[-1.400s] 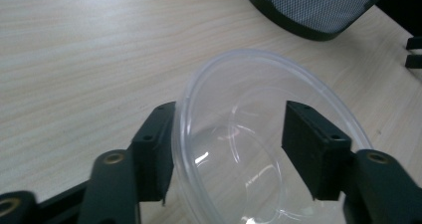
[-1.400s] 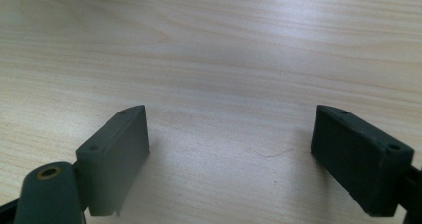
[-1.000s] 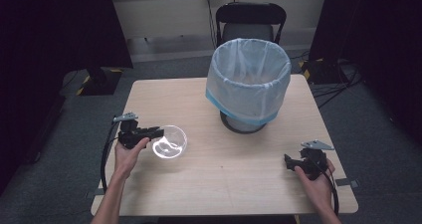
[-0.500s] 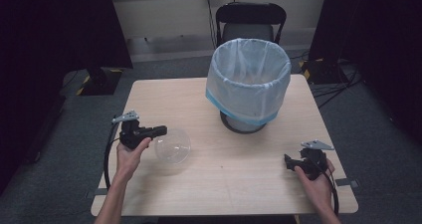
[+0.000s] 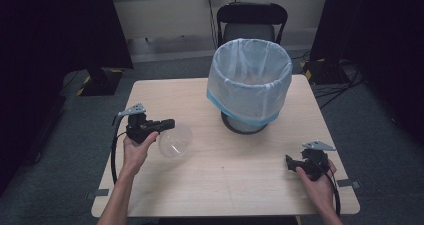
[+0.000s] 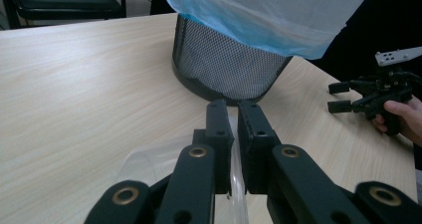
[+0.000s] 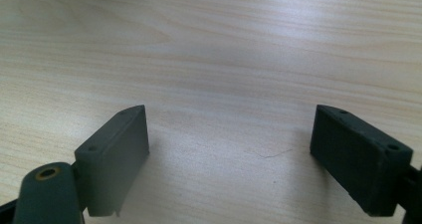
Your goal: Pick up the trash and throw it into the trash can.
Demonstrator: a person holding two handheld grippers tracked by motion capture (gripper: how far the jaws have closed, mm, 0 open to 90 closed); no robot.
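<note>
Pale wood-grain surface [image 5: 210, 185], square, set on grey carpet. Beyond its far edge, a black folding chair [image 5: 252, 22]. On the far right part of the surface, a black mesh wastebasket [image 5: 248, 85] lined with a translucent white bag with a blue hem, upright. Near the left edge, a clear plastic cup [image 5: 175, 140], tipped on its side, rim pinched between the jaws of the left gripper [image 5: 167, 125]; in the left gripper view, jaws drawn nearly together on the thin transparent wall [image 6: 234, 154]. At the right front corner, well apart from cup and wastebasket, the right gripper [image 5: 290, 161], held low in a hand [image 5: 317, 177], jaws spread wide over bare wood [image 7: 229, 129].
</note>
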